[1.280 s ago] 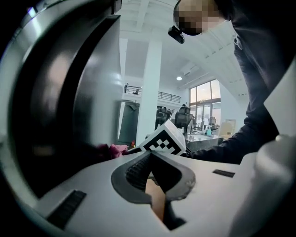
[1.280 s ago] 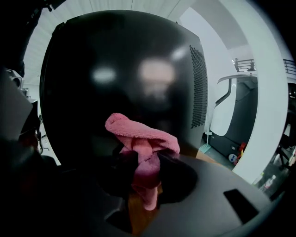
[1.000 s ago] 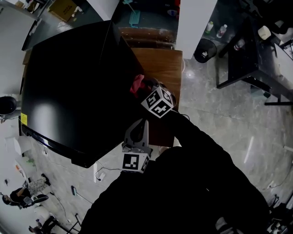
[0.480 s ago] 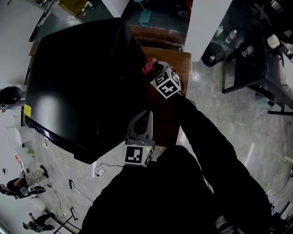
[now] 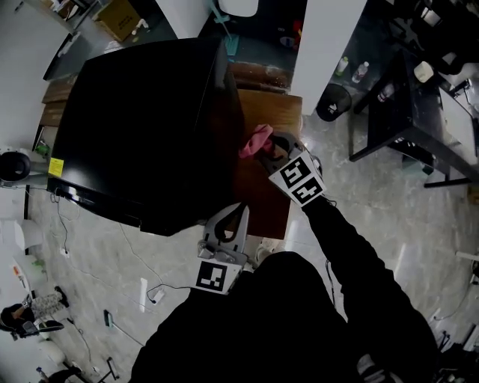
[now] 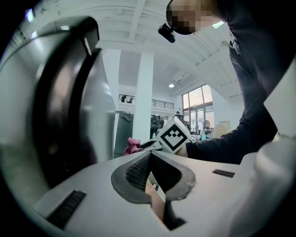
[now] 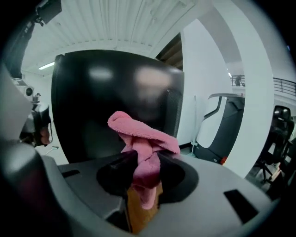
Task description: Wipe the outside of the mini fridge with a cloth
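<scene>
The black mini fridge (image 5: 142, 127) stands on a wooden stand (image 5: 277, 112). My right gripper (image 5: 268, 148) is shut on a bunched pink cloth (image 5: 256, 140) at the fridge's right side wall; whether they touch I cannot tell. In the right gripper view the cloth (image 7: 143, 139) sticks up between the jaws of the right gripper (image 7: 145, 171), facing the glossy black fridge (image 7: 115, 97). My left gripper (image 5: 238, 213) hangs near my body, below the fridge's front corner. In the left gripper view that left gripper (image 6: 150, 159) is shut with nothing in it, and the cloth (image 6: 133, 144) shows beyond.
A white pillar (image 5: 325, 45) rises behind the stand, with a black bin (image 5: 334, 82) beside it. A black table (image 5: 397, 97) stands at the right. A cardboard box (image 5: 120, 15) sits far left. Cables and a power strip (image 5: 146, 292) lie on the grey floor.
The right gripper carried the pink cloth along the fridge's right side, first away from me, then back toward me. The left gripper stayed near my body. The head view shifted.
</scene>
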The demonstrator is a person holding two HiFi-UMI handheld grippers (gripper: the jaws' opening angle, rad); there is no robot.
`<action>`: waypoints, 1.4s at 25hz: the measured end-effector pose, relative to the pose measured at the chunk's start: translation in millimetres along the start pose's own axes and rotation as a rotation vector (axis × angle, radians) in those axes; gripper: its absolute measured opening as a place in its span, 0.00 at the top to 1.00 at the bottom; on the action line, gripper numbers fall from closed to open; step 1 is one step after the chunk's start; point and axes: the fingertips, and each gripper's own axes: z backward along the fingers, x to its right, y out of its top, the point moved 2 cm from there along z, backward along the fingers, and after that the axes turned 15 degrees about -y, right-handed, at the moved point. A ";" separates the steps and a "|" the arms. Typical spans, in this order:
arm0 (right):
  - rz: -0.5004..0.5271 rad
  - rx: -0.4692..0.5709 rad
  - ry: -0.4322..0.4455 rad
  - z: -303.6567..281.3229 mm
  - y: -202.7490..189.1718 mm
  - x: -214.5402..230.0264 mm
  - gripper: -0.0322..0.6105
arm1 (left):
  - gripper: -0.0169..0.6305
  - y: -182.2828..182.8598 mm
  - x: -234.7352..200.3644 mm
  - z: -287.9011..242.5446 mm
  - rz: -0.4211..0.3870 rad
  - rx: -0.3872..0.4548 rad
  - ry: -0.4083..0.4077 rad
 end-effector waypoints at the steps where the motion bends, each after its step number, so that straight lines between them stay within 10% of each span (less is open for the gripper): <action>1: 0.016 0.009 -0.001 16.9 7.0 -13.0 0.74 | 0.96 -0.6 4.9 12.9 -0.013 -0.007 -0.003; 14: 0.132 0.044 0.041 141.8 93.9 -168.8 0.74 | 0.96 25.1 51.8 159.3 -0.041 0.063 0.032; 35: 0.249 0.089 0.296 82.9 119.3 -117.1 0.74 | 0.96 66.8 22.0 74.7 -0.032 0.057 0.268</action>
